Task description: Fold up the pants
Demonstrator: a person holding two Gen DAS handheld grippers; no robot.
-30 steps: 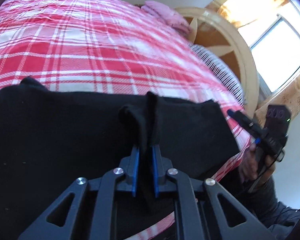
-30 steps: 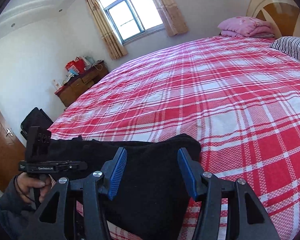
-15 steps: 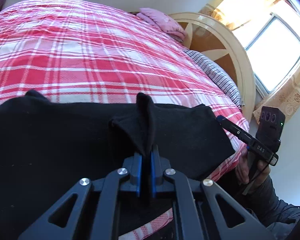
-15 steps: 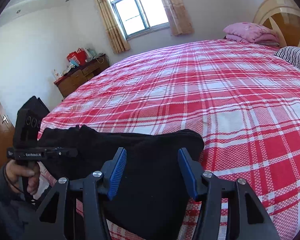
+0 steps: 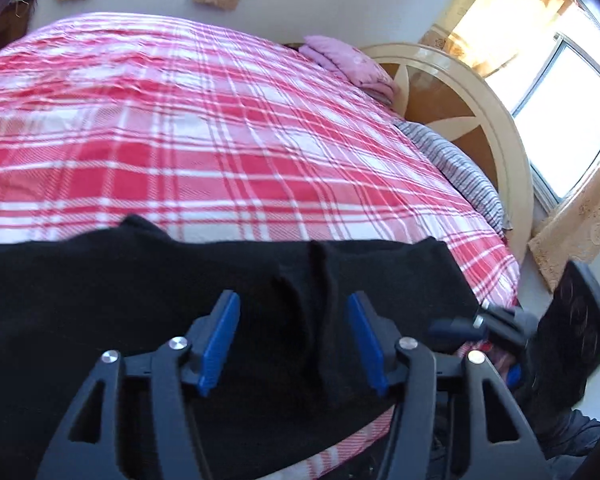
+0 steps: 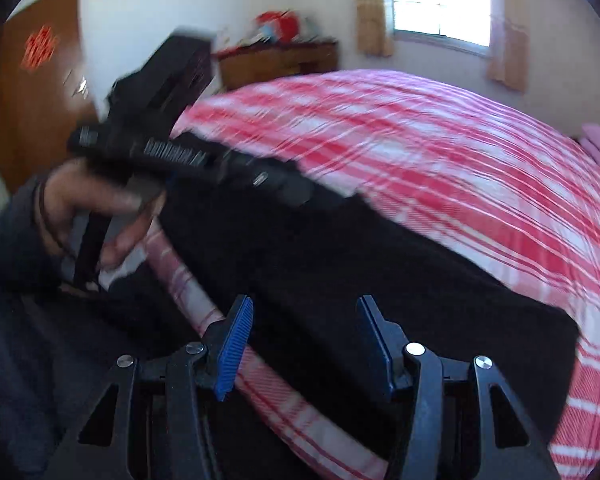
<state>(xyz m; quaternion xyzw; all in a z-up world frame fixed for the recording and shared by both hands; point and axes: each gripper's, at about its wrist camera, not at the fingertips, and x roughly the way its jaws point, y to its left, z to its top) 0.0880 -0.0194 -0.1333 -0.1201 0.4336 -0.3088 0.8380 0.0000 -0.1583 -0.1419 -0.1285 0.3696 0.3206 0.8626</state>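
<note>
The black pants (image 5: pixel 140 280) lie flat along the near edge of the red plaid bed, with a small raised crease in the cloth between my left fingers. My left gripper (image 5: pixel 294 340) is open just above the pants and holds nothing. In the right wrist view the pants (image 6: pixel 360 264) stretch across the bed's near edge. My right gripper (image 6: pixel 308 340) is open over them and empty. The left gripper's body (image 6: pixel 172 136), held in a hand, shows blurred at upper left of that view.
The red and white plaid bedspread (image 5: pixel 220 140) covers the bed. A pink folded blanket (image 5: pixel 348 64) and a striped pillow (image 5: pixel 452 160) lie by the round headboard (image 5: pixel 480 92). A wooden dresser (image 6: pixel 276 64) and a brown door (image 6: pixel 32 92) stand beyond the bed.
My left gripper opened and let go of the pinched fold of pants, which dropped flat. My right gripper swung left toward the left hand, staying open.
</note>
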